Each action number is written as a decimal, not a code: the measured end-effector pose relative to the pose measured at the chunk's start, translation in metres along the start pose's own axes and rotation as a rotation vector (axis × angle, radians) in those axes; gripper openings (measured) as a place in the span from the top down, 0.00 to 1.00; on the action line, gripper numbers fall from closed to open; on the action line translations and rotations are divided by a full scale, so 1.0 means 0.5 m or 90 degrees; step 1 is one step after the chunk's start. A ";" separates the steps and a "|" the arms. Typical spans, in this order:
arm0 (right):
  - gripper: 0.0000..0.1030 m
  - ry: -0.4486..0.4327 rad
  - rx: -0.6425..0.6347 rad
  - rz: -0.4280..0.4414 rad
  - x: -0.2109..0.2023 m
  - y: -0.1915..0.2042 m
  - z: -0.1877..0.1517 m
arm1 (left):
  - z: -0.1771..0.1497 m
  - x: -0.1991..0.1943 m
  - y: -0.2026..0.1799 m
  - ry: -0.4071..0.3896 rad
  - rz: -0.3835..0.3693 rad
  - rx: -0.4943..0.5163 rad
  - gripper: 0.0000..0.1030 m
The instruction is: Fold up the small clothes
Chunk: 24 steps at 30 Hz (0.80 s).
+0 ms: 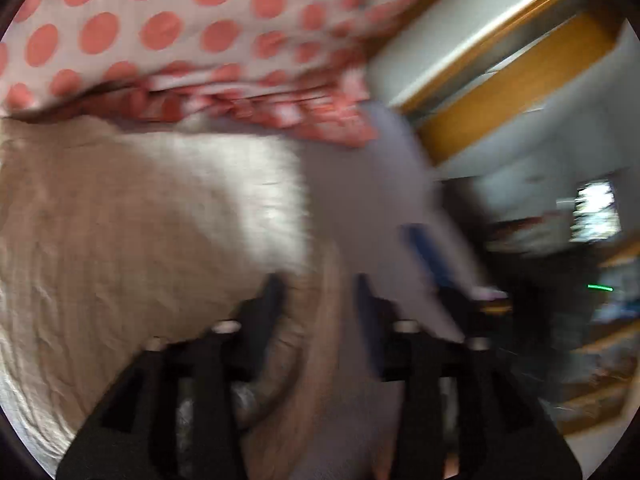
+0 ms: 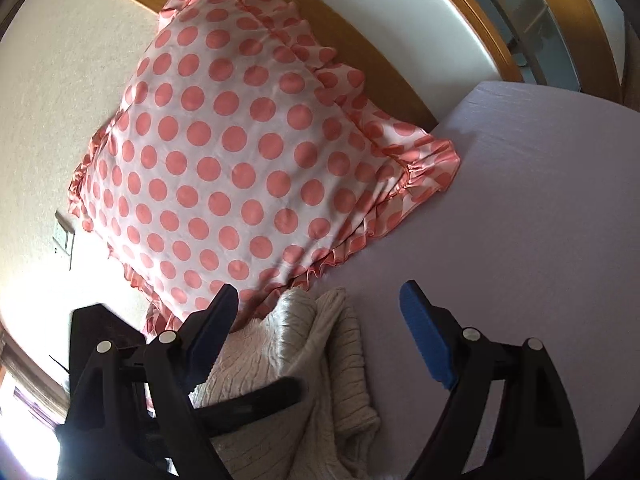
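Note:
A cream knitted sweater (image 2: 304,368) lies rumpled on the lilac bed sheet (image 2: 520,220), against a polka-dot pillow (image 2: 224,152). My right gripper (image 2: 320,312) is open wide and empty, hovering above the sweater. The other gripper's black finger (image 2: 256,400) shows over the sweater in this view. In the blurred left wrist view the sweater (image 1: 140,208) fills the left half. My left gripper (image 1: 318,292) has its fingers apart, with a fold of knit running between them; a grip cannot be made out.
The pillow (image 1: 180,28) has a red ruffled edge and lies along the wooden headboard (image 2: 360,40). A wall socket (image 2: 64,240) is on the cream wall at the left. Wooden furniture (image 1: 520,80) stands beyond the bed edge.

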State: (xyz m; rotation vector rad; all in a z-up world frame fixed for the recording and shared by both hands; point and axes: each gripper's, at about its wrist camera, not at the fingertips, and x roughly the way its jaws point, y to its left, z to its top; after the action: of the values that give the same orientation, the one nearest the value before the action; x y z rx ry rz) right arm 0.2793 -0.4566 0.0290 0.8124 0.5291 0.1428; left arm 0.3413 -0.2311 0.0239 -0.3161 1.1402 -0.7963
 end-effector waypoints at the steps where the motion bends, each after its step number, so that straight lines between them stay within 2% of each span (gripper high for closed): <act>1: 0.18 0.002 -0.005 0.004 -0.001 0.002 0.000 | 0.001 -0.025 0.009 -0.003 -0.055 -0.012 0.51; 2: 0.18 0.004 -0.013 0.015 -0.005 0.005 -0.002 | -0.001 -0.063 0.021 -0.017 -0.103 -0.022 0.48; 3: 0.18 0.006 -0.025 0.029 -0.009 0.012 -0.005 | -0.006 -0.096 0.031 -0.036 -0.112 -0.022 0.39; 4: 0.18 0.009 -0.034 0.039 -0.012 0.018 -0.006 | -0.015 -0.135 0.044 -0.061 -0.097 -0.017 0.32; 6: 0.18 0.032 -0.081 0.080 -0.026 0.055 -0.014 | -0.035 -0.216 0.085 -0.101 -0.030 -0.009 0.29; 8: 0.18 0.079 -0.131 0.139 -0.038 0.107 -0.036 | -0.062 -0.275 0.135 -0.112 0.015 -0.013 0.29; 10: 0.18 0.135 -0.181 0.182 -0.036 0.156 -0.075 | -0.081 -0.310 0.164 -0.116 0.033 -0.010 0.28; 12: 0.18 0.206 -0.215 0.190 -0.012 0.189 -0.119 | -0.093 -0.319 0.179 -0.118 0.035 -0.005 0.27; 15: 0.18 0.277 -0.243 0.162 0.024 0.202 -0.165 | -0.110 -0.297 0.179 -0.104 0.011 0.011 0.23; 17: 0.19 0.284 -0.253 0.093 0.044 0.191 -0.172 | -0.125 -0.279 0.174 -0.088 0.022 0.036 0.23; 18: 0.27 0.281 -0.246 0.045 0.056 0.178 -0.166 | -0.124 -0.269 0.164 -0.089 0.034 0.047 0.22; 19: 0.30 0.278 -0.219 0.034 0.062 0.162 -0.153 | -0.128 -0.269 0.158 -0.094 0.036 0.060 0.21; 21: 0.31 0.253 -0.177 0.044 0.058 0.143 -0.124 | -0.124 -0.265 0.152 -0.100 0.031 0.067 0.20; 24: 0.30 0.207 -0.205 -0.021 0.055 0.150 -0.083 | -0.124 -0.271 0.152 -0.107 0.028 0.067 0.20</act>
State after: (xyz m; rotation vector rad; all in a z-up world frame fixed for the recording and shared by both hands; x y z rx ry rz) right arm 0.2879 -0.3691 0.0490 0.4655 0.8025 0.3249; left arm 0.2911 -0.0731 0.0454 -0.2644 0.9409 -0.7739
